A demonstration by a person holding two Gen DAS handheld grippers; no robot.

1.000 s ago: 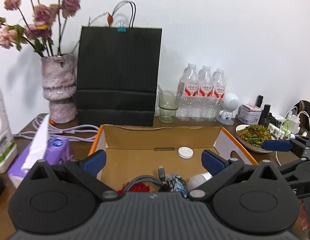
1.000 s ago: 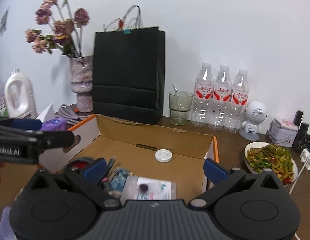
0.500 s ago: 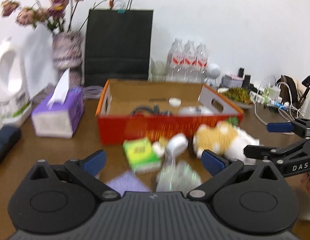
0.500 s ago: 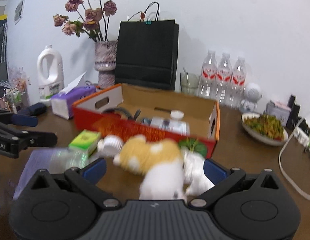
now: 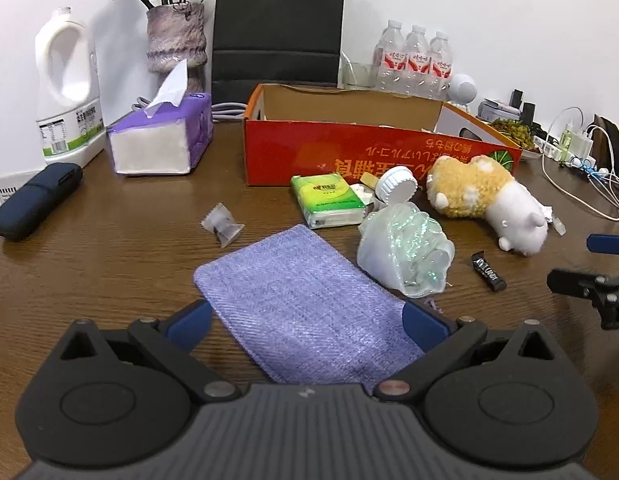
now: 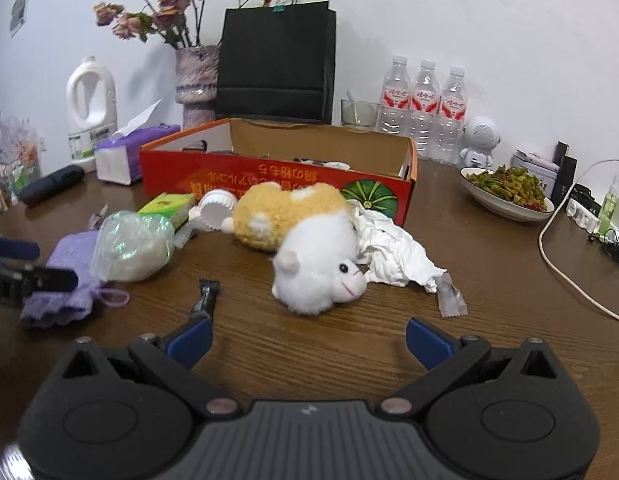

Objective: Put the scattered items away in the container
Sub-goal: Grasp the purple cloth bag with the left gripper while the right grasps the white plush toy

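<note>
The orange cardboard box (image 5: 369, 148) (image 6: 269, 174) stands at the back of the brown table. In front of it lie a yellow-and-white plush toy (image 5: 485, 200) (image 6: 305, 240), a green tissue pack (image 5: 327, 200), a crushed clear bottle with a white cap (image 5: 401, 248) (image 6: 129, 244), a purple cloth pouch (image 5: 309, 308) (image 6: 65, 292), a black candy bar (image 5: 487, 271) (image 6: 205, 298), a crumpled white tissue (image 6: 389, 252) and small wrappers (image 5: 223, 226) (image 6: 449, 300). My left gripper (image 5: 305, 320) hangs open over the pouch. My right gripper (image 6: 307, 334) stands open just short of the plush toy.
A purple tissue box (image 5: 161, 140), a white jug (image 5: 67, 92), a dark case (image 5: 35, 200), a vase (image 5: 177, 36) and a black paper bag (image 5: 277, 24) stand left and behind. Water bottles (image 6: 425, 108), a dish of food (image 6: 505, 192) and cables (image 6: 569, 260) are at the right.
Both grippers pulled back from over the box to the near side of the table. The scattered items in front of the box have come into view. Both stayed open.
</note>
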